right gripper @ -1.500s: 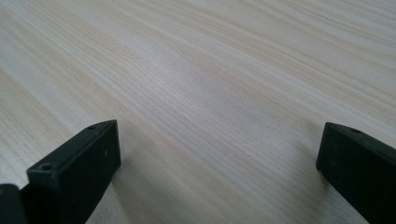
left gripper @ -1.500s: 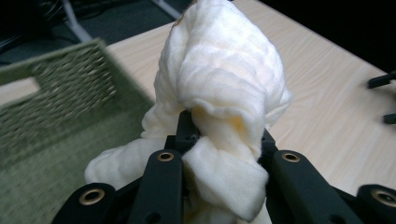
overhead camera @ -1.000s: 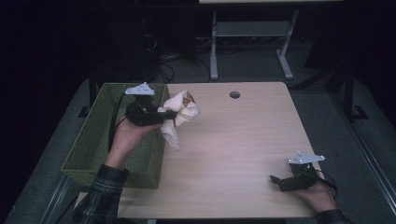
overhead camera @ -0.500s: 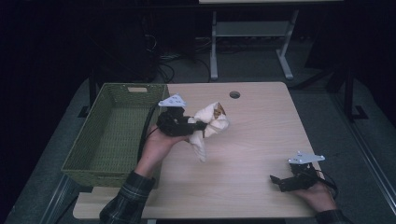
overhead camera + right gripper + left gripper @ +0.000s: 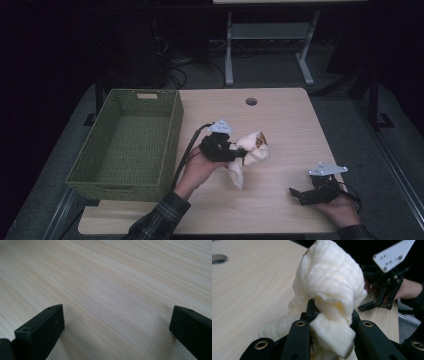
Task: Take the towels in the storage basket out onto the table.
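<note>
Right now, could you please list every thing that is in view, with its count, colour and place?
cloth: one, cream-white, bunched, held above the middle of the table; a tail hangs down.
basket: one, green woven, at the left edge of the table; nothing shows inside it.
table: one, light wood, with a round hole near the far edge.
metal stand: one, grey, on the floor behind the table.
left gripper: one, black, its fingers shut on the cloth.
right gripper: one, black, low at the near right of the table, its fingers open on nothing.
hands: two, each holding a gripper; plaid sleeve on the left arm.
</note>
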Action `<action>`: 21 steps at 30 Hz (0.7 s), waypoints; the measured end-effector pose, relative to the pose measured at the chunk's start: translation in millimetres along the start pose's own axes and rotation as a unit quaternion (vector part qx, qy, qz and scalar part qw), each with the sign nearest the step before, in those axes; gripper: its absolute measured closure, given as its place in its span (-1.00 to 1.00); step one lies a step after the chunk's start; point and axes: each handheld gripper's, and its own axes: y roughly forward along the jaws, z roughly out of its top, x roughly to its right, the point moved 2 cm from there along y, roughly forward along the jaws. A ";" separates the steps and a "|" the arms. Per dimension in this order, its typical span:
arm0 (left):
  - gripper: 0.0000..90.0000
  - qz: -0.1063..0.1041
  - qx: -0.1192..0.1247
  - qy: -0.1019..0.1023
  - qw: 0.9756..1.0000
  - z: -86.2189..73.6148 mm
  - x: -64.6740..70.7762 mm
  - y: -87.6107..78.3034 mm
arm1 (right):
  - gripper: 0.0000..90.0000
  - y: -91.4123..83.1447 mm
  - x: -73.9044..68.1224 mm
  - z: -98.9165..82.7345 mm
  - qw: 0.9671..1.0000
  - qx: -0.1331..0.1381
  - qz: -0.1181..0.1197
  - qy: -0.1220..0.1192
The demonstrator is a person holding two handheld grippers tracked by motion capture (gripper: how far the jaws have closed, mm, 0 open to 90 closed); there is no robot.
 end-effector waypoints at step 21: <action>0.30 0.003 -0.070 0.015 0.997 -45.3 4.8 75.7 | -1.00 0.1 0.1 0.0 1.000 0.000 0.000 -0.001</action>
